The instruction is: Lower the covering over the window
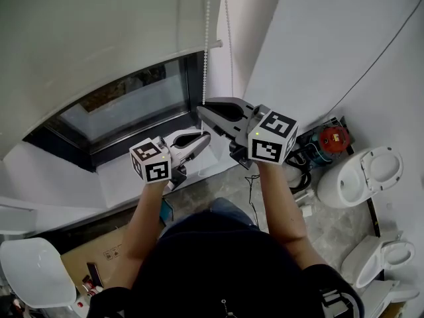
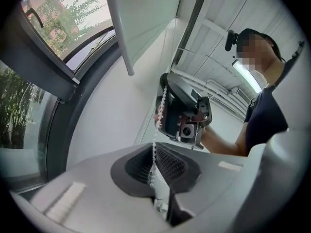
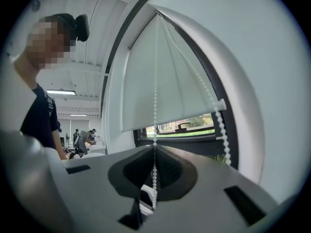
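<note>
With the roller blind (image 1: 99, 38) only partly over the window (image 1: 126, 108), my left gripper (image 1: 201, 138) and my right gripper (image 1: 203, 109) both pinch the bead chain (image 1: 207, 45) at its right edge, so next I think one must release while the other pulls down.

place: workshop/test hall | evidence: loose toilets (image 1: 351, 184) on floor, cardboard box (image 1: 99, 254), red cable reel (image 1: 333, 138), ceiling strip lights (image 3: 60, 92), people at benches (image 3: 83, 142)

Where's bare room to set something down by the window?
The white sill below the window, left of the left gripper, is bare. Crowded: it and the right gripper grip the bead chain by the window's right edge; toilets and cables fill the right-hand floor.
</note>
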Demonstrator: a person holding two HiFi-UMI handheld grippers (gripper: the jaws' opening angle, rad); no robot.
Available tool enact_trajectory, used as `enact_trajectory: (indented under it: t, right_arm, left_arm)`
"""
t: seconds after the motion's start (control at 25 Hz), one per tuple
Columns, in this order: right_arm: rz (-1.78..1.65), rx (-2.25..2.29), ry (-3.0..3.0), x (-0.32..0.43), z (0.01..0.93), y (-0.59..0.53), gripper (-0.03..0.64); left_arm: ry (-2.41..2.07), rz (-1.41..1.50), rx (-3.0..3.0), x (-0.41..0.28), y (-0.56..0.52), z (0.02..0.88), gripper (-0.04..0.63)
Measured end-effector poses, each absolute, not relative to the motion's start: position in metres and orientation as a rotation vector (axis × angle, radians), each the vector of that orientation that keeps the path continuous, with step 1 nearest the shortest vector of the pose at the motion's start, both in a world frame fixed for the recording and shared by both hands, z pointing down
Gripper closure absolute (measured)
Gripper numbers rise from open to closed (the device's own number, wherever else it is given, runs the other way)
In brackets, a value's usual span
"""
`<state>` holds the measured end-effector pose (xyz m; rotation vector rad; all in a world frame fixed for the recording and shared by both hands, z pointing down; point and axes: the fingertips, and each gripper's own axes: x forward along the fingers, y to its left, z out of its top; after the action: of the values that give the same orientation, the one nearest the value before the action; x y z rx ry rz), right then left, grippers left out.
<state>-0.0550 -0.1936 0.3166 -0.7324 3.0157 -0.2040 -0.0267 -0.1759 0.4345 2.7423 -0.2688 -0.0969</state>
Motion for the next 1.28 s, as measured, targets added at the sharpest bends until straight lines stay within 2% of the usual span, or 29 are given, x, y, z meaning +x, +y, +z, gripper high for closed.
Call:
enact_trajectory:
  t: [0.16, 0.28, 0.48, 1.28]
  right_arm:
    - [-0.205, -0.828, 3.134, -0.054, 0.351, -0.193, 0.601]
    - [-0.281, -0.825, 3.116, -0.055, 0.368, -0.189, 0.601]
    - [-0.334, -0.867, 3.180, -0.056, 0.403, -0.191, 0.601]
    - [-0.507, -0.904, 3.284, -0.067, 0.488, -0.185, 0.601]
  left_arm:
    - [-0.285, 0.054, 2.727, -0.021, -0.168, 0.469, 0.574]
    - [-0.275, 0.000, 2.653, -0.023, -0.164, 0.485, 0.574]
    - [-0.282, 0.117, 2.624, -0.021, -0.158, 0.519, 0.574]
    - [-0.339, 0.243, 2.476, -0.039, -0.140, 0.599, 0.572]
